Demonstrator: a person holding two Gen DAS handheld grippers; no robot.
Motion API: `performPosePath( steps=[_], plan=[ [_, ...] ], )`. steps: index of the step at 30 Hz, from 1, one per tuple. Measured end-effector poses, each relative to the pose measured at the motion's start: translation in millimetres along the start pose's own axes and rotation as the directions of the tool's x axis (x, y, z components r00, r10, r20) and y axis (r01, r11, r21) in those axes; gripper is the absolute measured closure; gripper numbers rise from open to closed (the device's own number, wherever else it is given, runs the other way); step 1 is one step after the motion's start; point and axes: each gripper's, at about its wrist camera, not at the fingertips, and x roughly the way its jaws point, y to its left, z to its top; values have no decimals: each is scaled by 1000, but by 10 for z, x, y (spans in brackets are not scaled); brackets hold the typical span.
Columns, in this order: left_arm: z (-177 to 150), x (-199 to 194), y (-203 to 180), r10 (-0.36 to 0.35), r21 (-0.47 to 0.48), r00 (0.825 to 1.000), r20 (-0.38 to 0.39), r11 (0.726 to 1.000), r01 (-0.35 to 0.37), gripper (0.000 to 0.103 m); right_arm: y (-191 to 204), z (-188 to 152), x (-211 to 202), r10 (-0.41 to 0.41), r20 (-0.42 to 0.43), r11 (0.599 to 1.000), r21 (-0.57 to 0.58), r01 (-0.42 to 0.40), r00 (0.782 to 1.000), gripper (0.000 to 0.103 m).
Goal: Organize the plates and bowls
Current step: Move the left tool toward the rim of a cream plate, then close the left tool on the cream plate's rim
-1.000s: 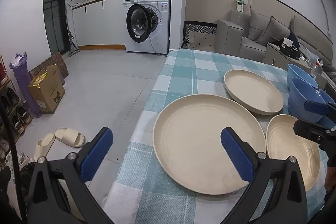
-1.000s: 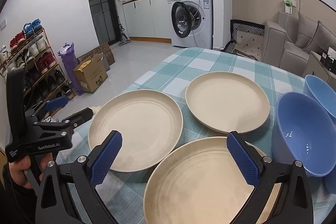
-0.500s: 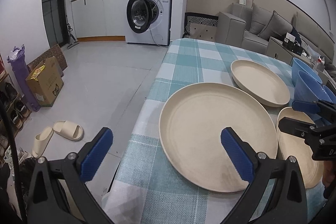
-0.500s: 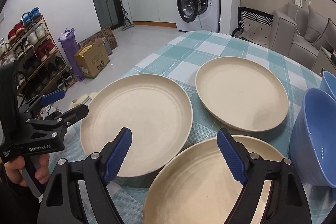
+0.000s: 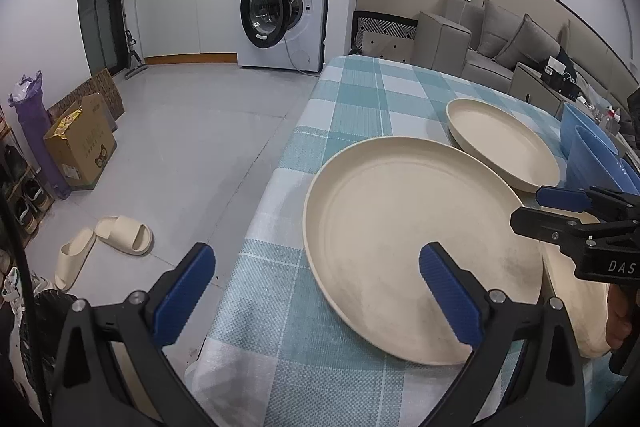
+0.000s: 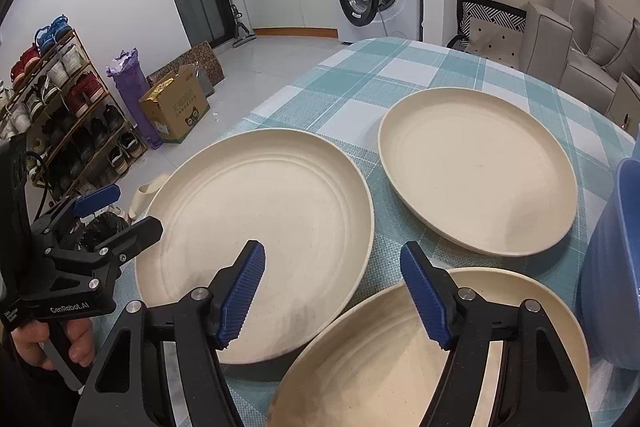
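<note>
three cream plates lie empty on the checked tablecloth (image 6: 360, 95): a large plate (image 6: 256, 227) at the table's edge, a second plate (image 6: 476, 183) beyond it, a third plate (image 6: 400, 367) nearest. blue bowls (image 5: 596, 155) nest at the right. the right gripper (image 6: 332, 291) is closing, nothing between its pads, over the third plate's rim. the left gripper (image 5: 316, 295) gapes wide, empty.

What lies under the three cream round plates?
A teal-and-white checked tablecloth lies under the three cream round plates. The cloth covers the table itself, so that surface cannot be seen.
</note>
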Motion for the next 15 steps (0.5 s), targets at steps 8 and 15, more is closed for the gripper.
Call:
performPosePath(
  steps=[8, 15],
  plan=[
    [-35, 45, -11, -27, 4, 999, -28, 1000, 27, 18, 20, 15, 115, 37, -22, 999, 20, -37, 999, 40],
    [-65, 101, -46, -58, 13, 996, -73, 998, 59, 45, 14, 10, 162, 26, -35, 999, 23, -25, 999, 46]
  ],
)
